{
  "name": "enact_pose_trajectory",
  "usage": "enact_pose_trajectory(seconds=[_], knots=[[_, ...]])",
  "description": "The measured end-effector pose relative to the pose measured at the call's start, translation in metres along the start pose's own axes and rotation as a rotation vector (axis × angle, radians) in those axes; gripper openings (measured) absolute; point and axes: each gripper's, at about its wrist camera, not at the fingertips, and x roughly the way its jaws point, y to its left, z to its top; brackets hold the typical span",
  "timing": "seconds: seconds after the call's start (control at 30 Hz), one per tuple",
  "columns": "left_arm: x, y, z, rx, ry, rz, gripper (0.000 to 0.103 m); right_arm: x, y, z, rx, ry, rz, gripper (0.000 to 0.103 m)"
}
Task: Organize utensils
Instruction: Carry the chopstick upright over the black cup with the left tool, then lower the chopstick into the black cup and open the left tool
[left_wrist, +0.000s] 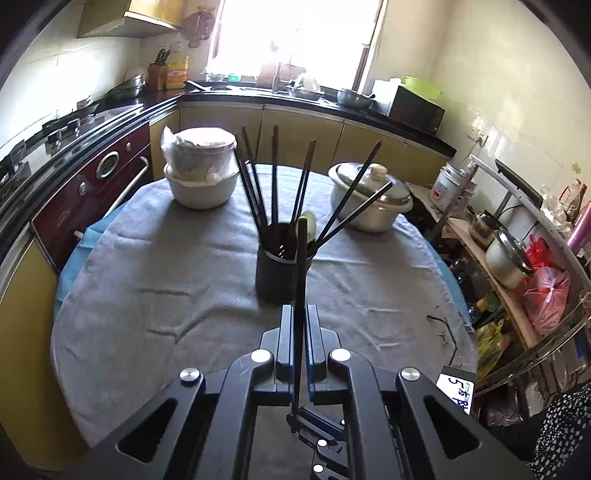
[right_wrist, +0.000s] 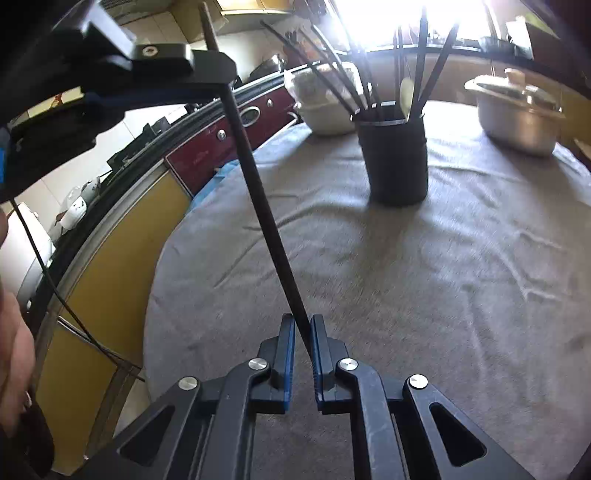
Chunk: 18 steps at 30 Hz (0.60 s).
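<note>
A black utensil cup (left_wrist: 275, 273) stands in the middle of the round table and holds several black chopsticks (left_wrist: 274, 173) and a pale spoon (left_wrist: 309, 225). It also shows in the right wrist view (right_wrist: 394, 157). One black chopstick (left_wrist: 300, 295) runs between both grippers. My left gripper (left_wrist: 300, 314) is shut on it, just short of the cup. In the right wrist view the same chopstick (right_wrist: 258, 184) slants up to the left gripper (right_wrist: 207, 70) above. My right gripper (right_wrist: 303, 325) is closed around its lower end.
The table wears a grey cloth (left_wrist: 177, 280). A white wrapped bowl (left_wrist: 199, 170) stands at the back left and a metal lidded pot (left_wrist: 369, 195) at the back right. Kitchen counters and a dark red oven (left_wrist: 92, 192) lie left; cluttered shelves (left_wrist: 517, 258) right.
</note>
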Motion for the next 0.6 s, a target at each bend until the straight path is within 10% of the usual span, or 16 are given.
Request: enact_pose_trajectory(seconds=[0.6], knots=[[-0.001, -0.029, 0.131, 0.094, -0.145, -0.002, 0.005, -0.03, -0.015, 0.146, -0.023, -0.199, -0.031, 0.009]])
